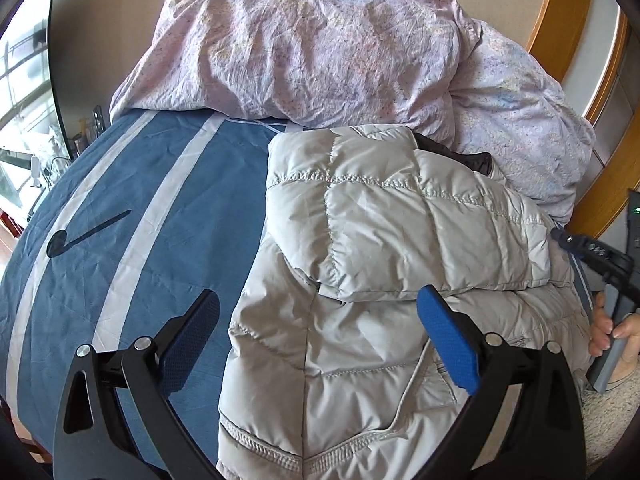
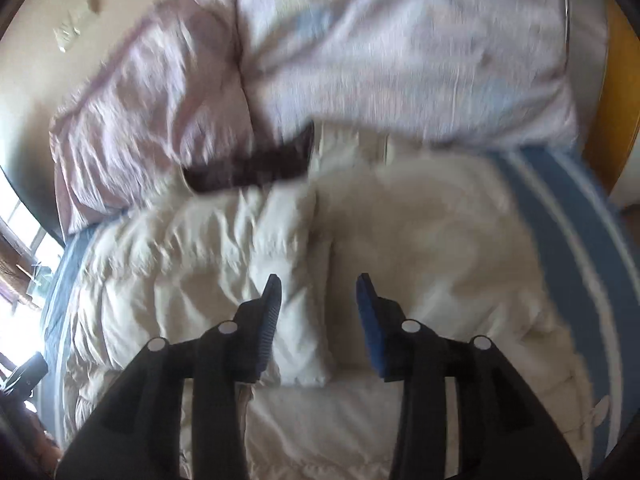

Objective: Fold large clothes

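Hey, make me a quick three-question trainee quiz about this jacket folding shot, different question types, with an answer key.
1. True or false: the left tongs are clamped shut on the puffer jacket.
2. Multiple choice: the jacket lies on a (A) plain red blanket, (B) blue bedsheet with white stripes, (C) bare wooden floor.
3. Fill in: beyond the jacket's collar end sits a crumpled pale ____ duvet.

Key
1. False: both jaws stand wide apart, one over the sheet, one over the jacket. The right tongs are open too.
2. B
3. Pink
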{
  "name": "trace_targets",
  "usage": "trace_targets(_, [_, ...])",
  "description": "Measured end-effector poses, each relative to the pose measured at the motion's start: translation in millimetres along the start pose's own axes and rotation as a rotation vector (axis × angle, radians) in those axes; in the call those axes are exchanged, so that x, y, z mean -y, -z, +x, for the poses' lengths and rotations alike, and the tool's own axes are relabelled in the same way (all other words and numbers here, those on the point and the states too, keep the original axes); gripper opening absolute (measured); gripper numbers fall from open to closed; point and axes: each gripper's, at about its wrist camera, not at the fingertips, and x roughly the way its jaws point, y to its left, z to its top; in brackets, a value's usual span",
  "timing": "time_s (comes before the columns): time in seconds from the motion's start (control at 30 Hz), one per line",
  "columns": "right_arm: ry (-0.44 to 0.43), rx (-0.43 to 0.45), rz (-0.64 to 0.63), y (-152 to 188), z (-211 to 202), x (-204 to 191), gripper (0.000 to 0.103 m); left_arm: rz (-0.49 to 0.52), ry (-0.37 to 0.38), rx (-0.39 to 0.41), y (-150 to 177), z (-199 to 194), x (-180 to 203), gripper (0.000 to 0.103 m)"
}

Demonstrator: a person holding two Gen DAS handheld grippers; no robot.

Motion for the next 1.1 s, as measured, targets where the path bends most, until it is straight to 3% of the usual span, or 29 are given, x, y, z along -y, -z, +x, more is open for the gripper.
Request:
trace_targets(0.13, [-0.081, -0.071, -0.066, 3.6, 13.2, -13.6, 0.040, -0.013, 0.012, -0.024, 1.1, 5.3, -0.7, 0.100])
trace_targets(0.2, [-0.067, -0.137, -0.086, 8.6, 32.7, -20.6, 0.040, -0.021, 0.016, -0.029, 2.6, 6.5, -1.3, 0.100])
trace_targets(0.27, [-0.030, -0.252, -0.066, 14.8, 62.8, -17.1, 0.040, -0.028, 0.011, -0.037, 4.9, 7.1, -2.9, 0.100])
trace_targets(0.4, [-0.115, -0.297, 0.034, 10.8, 77.1, 3.4, 0.040, -0.051, 0.014, -0.050, 12.7, 2.0, -13.5, 0.100])
trace_targets(0.47, [-0.163, -0.305, 0.059, 8.1, 66.3, 10.6, 0.044, -0.062, 0.020, -0.052, 16.6, -3.7, -22.1, 0.100])
trace_targets(0.6, [-0.275, -0.273, 0.089, 13.9, 24.4, 31.0, 0.075, -0.097, 0.045, -0.049, 25.5, -18.7, -46.6, 0.100])
trace_targets(0.83, [-0.278, -0.237, 0.229, 42.1, -51.4, 124.8, 0.083, -0.163, 0.126, -0.104, 52.6, -32.6, -88.0, 0.100])
trace_targets(0.97, [-0.214, -0.226, 0.379, 74.8, -86.5, 196.6, 0.083, -0.226, 0.214, -0.151, 73.3, -34.5, -103.9, 0.100])
trace_targets(1.1, [-0.212, -0.249, 0.473, 114.5, -103.3, 241.3, 0.083, -0.263, 0.282, -0.180, 89.8, -34.0, -108.6, 0.099])
